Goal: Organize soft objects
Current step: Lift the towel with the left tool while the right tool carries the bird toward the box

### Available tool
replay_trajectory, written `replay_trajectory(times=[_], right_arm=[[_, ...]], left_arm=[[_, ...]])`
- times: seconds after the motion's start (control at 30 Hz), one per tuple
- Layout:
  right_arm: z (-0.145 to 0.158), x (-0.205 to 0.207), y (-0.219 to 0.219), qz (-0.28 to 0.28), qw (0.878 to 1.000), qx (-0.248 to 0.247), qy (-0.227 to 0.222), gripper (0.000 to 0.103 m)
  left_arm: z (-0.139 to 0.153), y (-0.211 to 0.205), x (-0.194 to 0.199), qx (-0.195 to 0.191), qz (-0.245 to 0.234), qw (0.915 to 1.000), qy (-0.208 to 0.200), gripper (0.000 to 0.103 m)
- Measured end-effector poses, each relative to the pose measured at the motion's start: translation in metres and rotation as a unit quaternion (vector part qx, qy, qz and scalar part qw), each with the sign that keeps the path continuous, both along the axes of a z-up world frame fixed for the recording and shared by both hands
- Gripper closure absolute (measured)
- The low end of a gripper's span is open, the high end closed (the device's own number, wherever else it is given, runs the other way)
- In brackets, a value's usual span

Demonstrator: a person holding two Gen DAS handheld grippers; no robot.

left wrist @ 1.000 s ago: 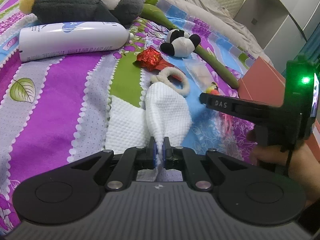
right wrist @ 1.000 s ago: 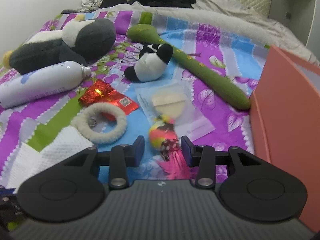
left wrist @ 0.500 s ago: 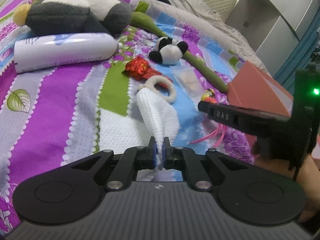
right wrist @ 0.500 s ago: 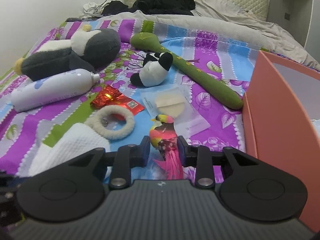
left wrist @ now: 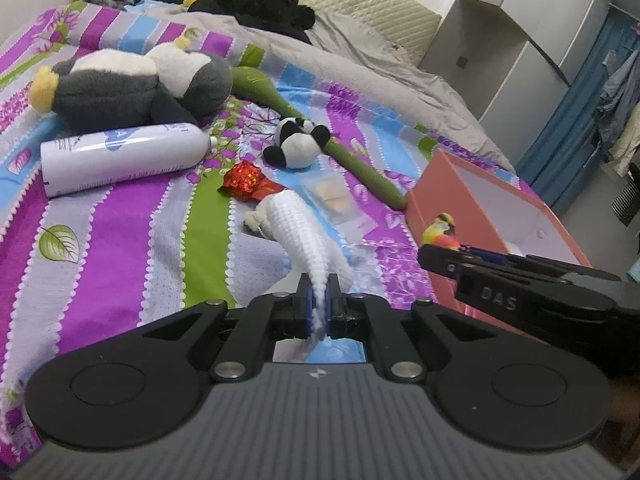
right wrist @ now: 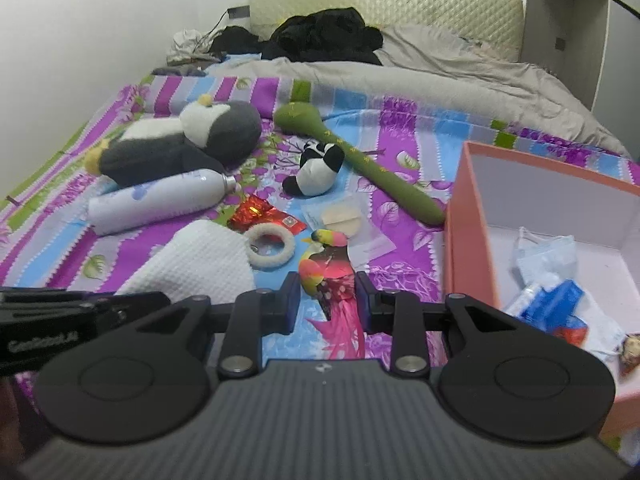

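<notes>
The left gripper is pinching a white cloth tight between its jaws, and the cloth is hanging off the bedspread in a long twist. The right gripper is clamped on a bright toy bird – it's riding just beside the pink box, so I'm guessing both are heading in there. The box is already holding some wrappers and packets, so the sorting looks partly done. Plenty is waiting on the bed though – the big grey plush, the little panda, the fluffy ring and the long green cushion. The white bottle and red foil aren't soft, so probably staying.
</notes>
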State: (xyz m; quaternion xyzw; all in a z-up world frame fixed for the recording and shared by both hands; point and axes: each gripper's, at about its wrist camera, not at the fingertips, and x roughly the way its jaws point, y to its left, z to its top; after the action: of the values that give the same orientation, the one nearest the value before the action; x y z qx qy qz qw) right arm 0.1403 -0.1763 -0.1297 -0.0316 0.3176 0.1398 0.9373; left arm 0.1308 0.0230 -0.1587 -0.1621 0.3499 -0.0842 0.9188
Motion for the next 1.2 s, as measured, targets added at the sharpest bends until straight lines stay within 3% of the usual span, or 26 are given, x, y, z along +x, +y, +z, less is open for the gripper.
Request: replay_trajectory(times=[0.53, 0.9, 1.2], right_arm=[[0.045, -0.07, -0.025, -0.013, 1.0, 0.022, 0.012, 0.07], [0.076, -0.089, -0.047, -0.038, 0.999, 0.036, -0.007, 0.07], [0.087, -0.102, -0.085, -0.082, 0.996, 0.036, -0.01, 0.07]], left_arm=[[0.056, -0.029, -0.05, 0.013, -0.039, 0.9991, 0.004, 0.096], [0.099, -0.043, -0.059, 0.016, -0.05, 0.9984, -0.022, 0.096], [0.111, -0.093, -0.053, 0.005, -0.102, 0.9945, -0.026, 0.096]])
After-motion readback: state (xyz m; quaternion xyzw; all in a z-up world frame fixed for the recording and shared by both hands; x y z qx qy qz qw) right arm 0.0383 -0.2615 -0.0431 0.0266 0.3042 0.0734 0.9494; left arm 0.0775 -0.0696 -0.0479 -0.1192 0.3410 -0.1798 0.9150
